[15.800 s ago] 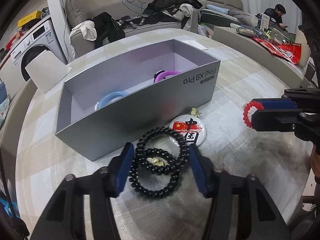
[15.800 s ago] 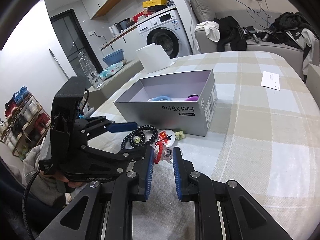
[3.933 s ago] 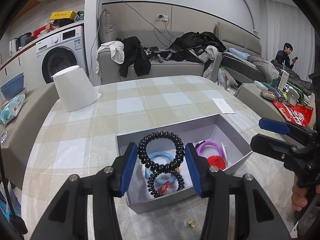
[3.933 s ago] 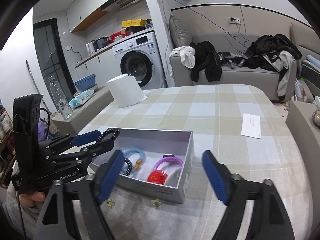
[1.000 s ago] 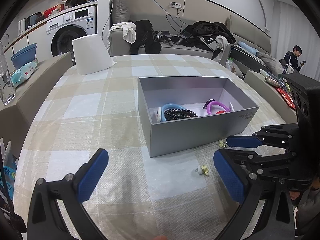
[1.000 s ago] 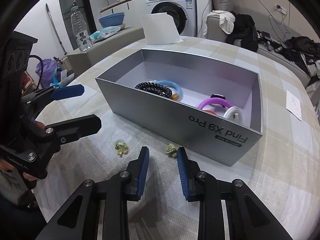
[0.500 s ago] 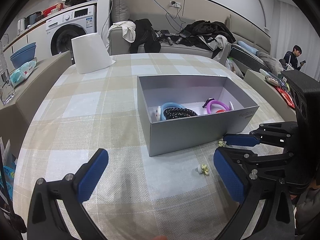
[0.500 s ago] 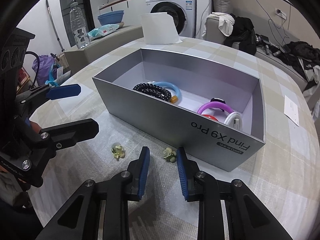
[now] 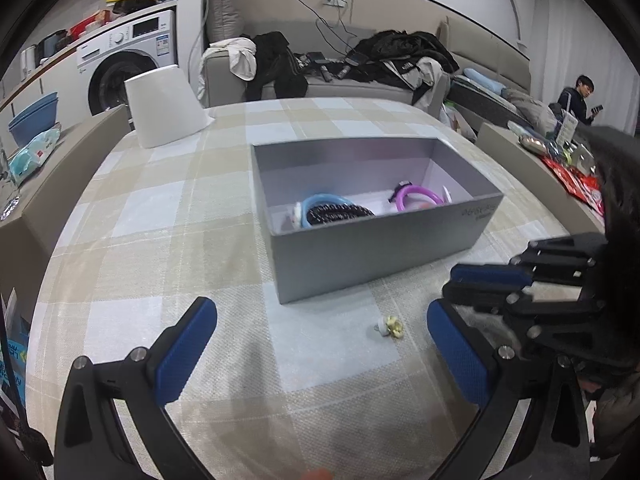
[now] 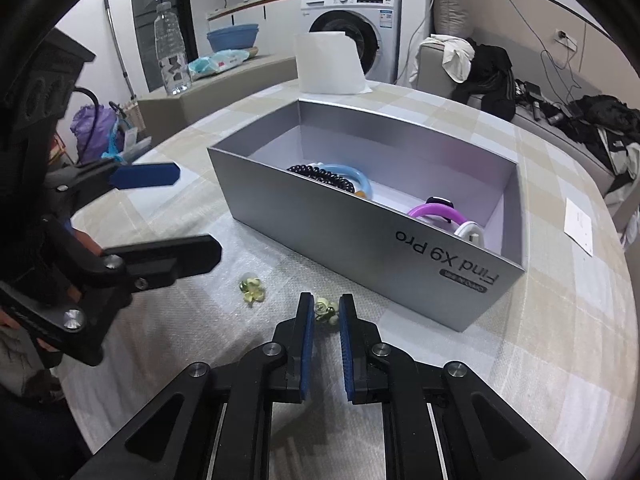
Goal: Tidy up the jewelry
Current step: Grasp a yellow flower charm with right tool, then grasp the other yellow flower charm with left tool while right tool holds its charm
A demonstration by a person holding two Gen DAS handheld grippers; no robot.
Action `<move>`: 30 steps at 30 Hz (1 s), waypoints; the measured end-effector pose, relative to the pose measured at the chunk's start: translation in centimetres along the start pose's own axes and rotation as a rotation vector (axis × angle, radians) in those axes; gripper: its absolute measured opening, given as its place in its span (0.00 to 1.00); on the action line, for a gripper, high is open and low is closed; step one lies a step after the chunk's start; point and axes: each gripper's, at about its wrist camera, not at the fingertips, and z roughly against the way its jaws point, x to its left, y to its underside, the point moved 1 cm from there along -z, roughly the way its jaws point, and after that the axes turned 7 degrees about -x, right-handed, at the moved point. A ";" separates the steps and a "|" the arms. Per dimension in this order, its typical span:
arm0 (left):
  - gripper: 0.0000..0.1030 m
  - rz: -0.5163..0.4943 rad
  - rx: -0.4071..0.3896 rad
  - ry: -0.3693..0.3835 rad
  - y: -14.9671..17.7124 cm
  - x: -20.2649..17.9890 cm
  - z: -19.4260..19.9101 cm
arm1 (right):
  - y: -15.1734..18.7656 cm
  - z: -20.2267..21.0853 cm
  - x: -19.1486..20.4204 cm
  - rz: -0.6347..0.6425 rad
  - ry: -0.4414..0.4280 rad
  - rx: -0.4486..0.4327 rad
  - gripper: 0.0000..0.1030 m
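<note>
a: we are looking down at the checked table (image 10: 540, 320) and seeing our right claw (image 10: 325, 311) narrowed around a small pale green earring (image 10: 325, 309), just in front of the grey box (image 10: 360, 248). the blue pads (image 10: 307, 322) have just been closing, and the earring is sitting right between their tips. the opening is at its narrowest, so we are taking it as gripping the earring.

b: and we are holding the left claw (image 9: 316, 344) wide open, nothing between its pads. a second earring (image 9: 390, 326) is lying on the table between them, nearer the right-hand pad, touching neither. in the right view that same earring (image 10: 252, 290) is sitting a little left of the gripped one, apart from it.

a: inside the box we are seeing a black coiled bracelet (image 10: 320, 176) resting against a light blue ring (image 10: 352, 178) towards one end, and a purple ring (image 10: 436, 214) with something white (image 10: 470, 230) beside it towards the other end.

b: from the left view the box (image 9: 380, 252) is standing beyond our pads, and the blue ring (image 9: 320, 204), black bracelet (image 9: 340, 214) and purple ring (image 9: 416, 196) are all lying on its floor. the right claw (image 9: 452, 280) is reaching in from the right edge, close to the box's near corner. we cannot see its earring from here.

a: a white upturned cup (image 9: 164, 112) is standing at the far side of the table, well apart from the box.
</note>
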 end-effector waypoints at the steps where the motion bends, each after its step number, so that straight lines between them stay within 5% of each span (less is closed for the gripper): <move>1: 0.99 -0.012 0.011 0.004 0.1 -0.3 -0.1 | 0.0 0.5 -0.2 -0.015 -0.008 -0.013 0.11; 7: 0.96 -0.062 0.093 0.000 0.7 -1.3 -1.4 | 0.5 2.8 -2.0 -0.089 -0.004 -0.064 0.11; 19: 0.45 -0.158 0.121 0.071 1.0 -2.9 -1.2 | 0.4 3.4 -2.3 -0.109 -0.006 -0.076 0.11; 30: 0.15 -0.163 0.117 0.102 0.9 -3.0 -1.0 | 0.3 3.5 -2.2 -0.106 -0.009 -0.081 0.11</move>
